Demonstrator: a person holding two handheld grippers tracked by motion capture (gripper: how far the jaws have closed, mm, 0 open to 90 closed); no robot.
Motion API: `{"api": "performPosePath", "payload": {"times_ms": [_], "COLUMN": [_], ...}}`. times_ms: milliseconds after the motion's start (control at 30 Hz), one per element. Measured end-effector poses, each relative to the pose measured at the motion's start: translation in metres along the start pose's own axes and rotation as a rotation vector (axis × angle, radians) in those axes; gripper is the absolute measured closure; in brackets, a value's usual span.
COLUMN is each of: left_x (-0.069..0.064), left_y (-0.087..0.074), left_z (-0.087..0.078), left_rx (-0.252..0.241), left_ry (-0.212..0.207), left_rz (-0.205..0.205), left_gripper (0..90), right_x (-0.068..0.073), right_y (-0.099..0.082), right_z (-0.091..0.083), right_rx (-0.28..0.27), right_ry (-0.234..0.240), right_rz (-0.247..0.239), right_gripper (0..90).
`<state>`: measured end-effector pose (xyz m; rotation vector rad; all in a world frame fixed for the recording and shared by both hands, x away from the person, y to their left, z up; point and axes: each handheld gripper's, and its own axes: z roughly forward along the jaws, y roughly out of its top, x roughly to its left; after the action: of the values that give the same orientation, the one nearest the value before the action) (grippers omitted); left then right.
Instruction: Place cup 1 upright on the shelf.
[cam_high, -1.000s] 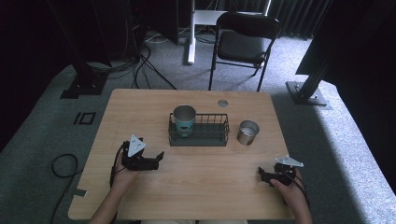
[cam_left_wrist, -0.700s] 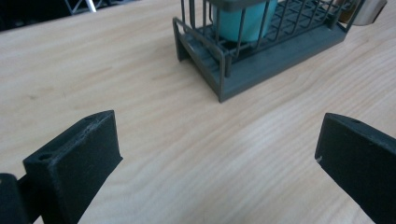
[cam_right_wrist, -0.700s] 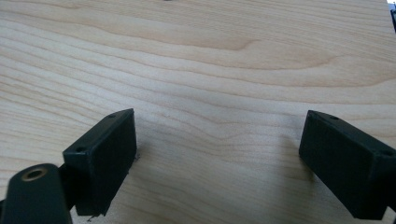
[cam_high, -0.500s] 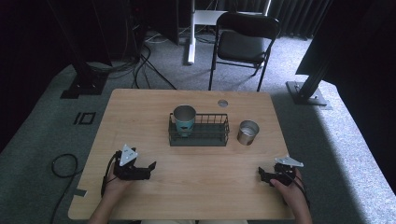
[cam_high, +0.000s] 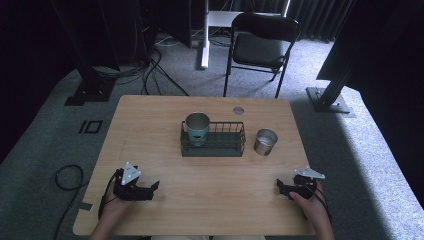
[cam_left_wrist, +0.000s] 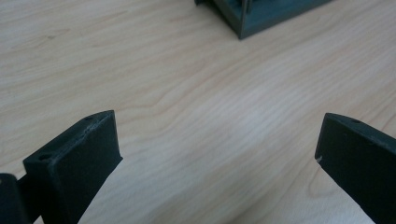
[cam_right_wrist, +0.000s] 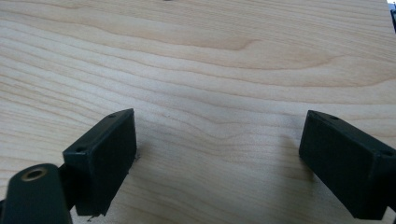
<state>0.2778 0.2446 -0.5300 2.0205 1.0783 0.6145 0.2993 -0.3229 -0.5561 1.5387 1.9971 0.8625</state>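
Note:
A dark wire basket (cam_high: 235, 145) stands mid-table with a teal metal cup (cam_high: 197, 128) upright in its left end. A second, plain steel cup (cam_high: 265, 142) stands on the table just right of the basket. My left gripper (cam_high: 154, 187) rests low on the table near the front left, held by a hand, its jaws wide apart over bare wood (cam_left_wrist: 219, 135). My right gripper (cam_high: 280, 186) rests near the front right edge, also open, with only wood grain between its jaws (cam_right_wrist: 219, 140). A corner of the basket (cam_left_wrist: 261, 18) shows in the left gripper view.
The wooden table (cam_high: 150, 125) has a small round grommet (cam_high: 238, 110) near its back edge. Behind it stand a black folding chair (cam_high: 260, 47) and dark stand bases (cam_high: 330, 100) on grey carpet. Cables (cam_high: 65, 177) lie on the floor at left.
My left gripper has drawn back toward the front left corner of the table, away from the basket. The right gripper has stayed put.

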Motion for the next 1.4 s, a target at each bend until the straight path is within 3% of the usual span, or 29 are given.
{"api": "performPosePath", "payload": {"times_ms": [333, 667, 867, 1233, 1400], "left_x": [0.002, 0.016, 0.021, 0.021, 0.018], "left_y": [-0.014, -0.026, -0.030, -0.031, -0.031], "left_z": [0.000, -0.008, -0.006, -0.002, 0.001], "left_rx": [0.046, 0.075, 0.096, 0.128, 0.161], "left_ry": [-0.015, 0.034, 0.038, 0.018, -0.015], "left_rz": [0.011, -0.009, -0.019, -0.023, -0.029], "left_gripper": [0.6, 0.6, 0.6, 0.6, 0.6], "right_x": [0.000, 0.000, 0.000, 0.000, 0.000], "right_y": [0.000, 0.000, 0.000, 0.000, 0.000], "right_z": [0.000, 0.000, 0.000, 0.000, 0.000], "right_rx": [0.000, 0.000, 0.000, 0.000, 0.000], "right_ry": [0.000, 0.000, 0.000, 0.001, 0.001], "right_rz": [0.000, 0.000, 0.000, 0.001, 0.001], "right_gripper": [10.7, 10.7, 10.7, 10.7, 10.7]}}
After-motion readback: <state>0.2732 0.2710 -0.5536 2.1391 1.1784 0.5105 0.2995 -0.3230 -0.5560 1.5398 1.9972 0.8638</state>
